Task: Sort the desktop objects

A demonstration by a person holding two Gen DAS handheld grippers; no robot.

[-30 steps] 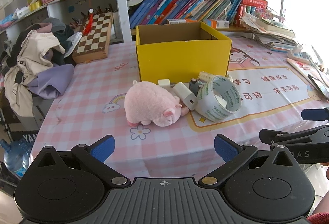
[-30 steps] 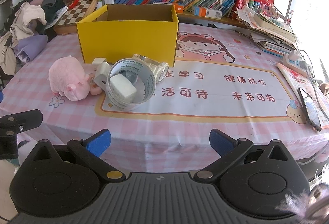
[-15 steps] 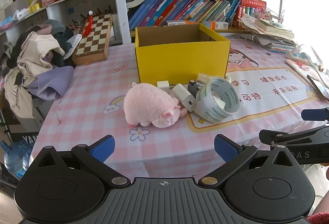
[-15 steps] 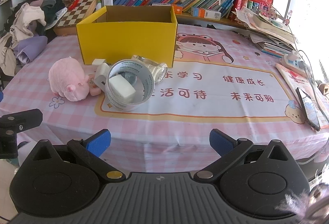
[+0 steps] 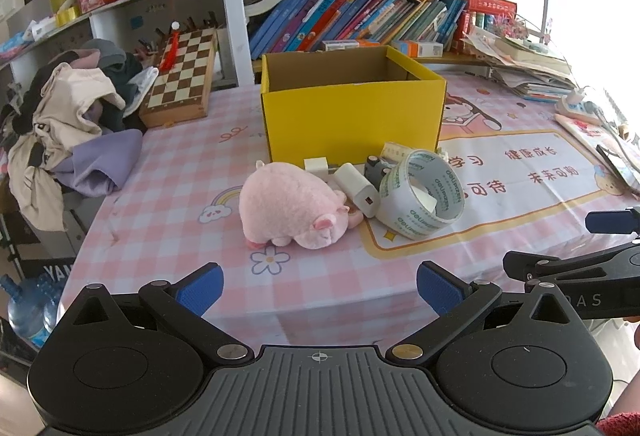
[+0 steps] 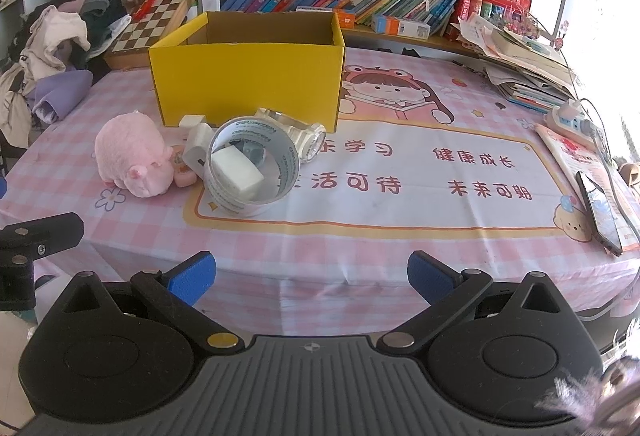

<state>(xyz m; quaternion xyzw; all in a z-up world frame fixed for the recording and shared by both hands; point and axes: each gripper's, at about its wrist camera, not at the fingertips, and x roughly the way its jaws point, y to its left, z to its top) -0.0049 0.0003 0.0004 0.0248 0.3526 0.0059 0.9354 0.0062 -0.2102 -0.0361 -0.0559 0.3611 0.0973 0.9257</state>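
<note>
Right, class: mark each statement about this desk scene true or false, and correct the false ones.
1. The yellow box is open at the top. True.
2. The pink plush pig sits inside the box. False: it lies on the tablecloth in front of the box.
3. The left gripper holds the tape roll. False: it is open and empty, short of the objects.
4. The right gripper is open. True.
5. A chessboard leans beside the shelf post. True.
</note>
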